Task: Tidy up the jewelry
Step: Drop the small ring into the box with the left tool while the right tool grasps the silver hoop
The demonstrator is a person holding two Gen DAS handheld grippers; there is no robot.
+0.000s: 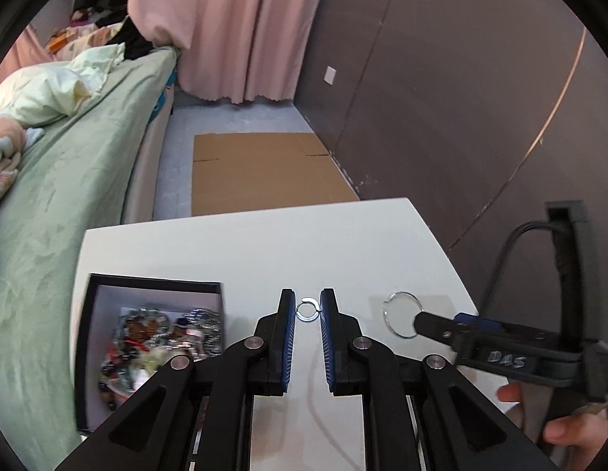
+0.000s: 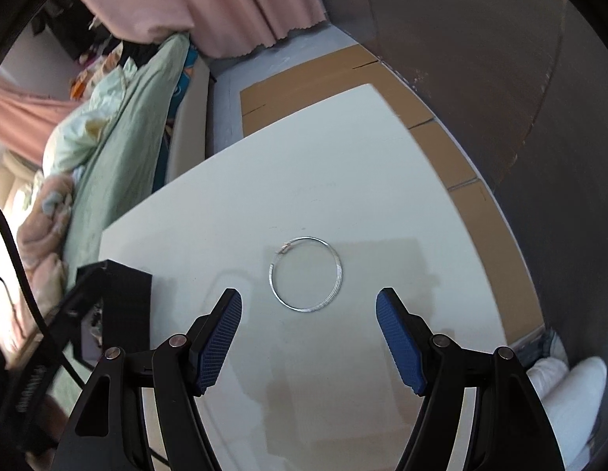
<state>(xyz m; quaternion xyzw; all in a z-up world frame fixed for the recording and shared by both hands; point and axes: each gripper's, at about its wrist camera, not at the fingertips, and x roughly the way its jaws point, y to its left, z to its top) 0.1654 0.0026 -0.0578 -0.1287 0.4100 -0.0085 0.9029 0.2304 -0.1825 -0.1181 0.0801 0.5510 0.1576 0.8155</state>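
A small silver ring [image 1: 307,310] is pinched between the blue pads of my left gripper [image 1: 307,308], held above the white table [image 1: 264,243]. To its left stands an open black box [image 1: 154,285] with a heap of mixed jewelry [image 1: 158,337] inside. A large thin silver bangle [image 2: 305,272] lies flat on the table. My right gripper [image 2: 308,299] hovers just short of it, jaws wide apart with nothing between them. In the left wrist view one of its fingers [image 1: 433,324] reaches over the bangle [image 1: 402,316].
A bed with a green sheet [image 1: 68,196] runs along the table's left side. Flattened cardboard [image 1: 264,172] lies on the floor beyond the far edge, and a dark wall [image 1: 441,98] is on the right. The black box [image 2: 123,286] is at the right gripper's left.
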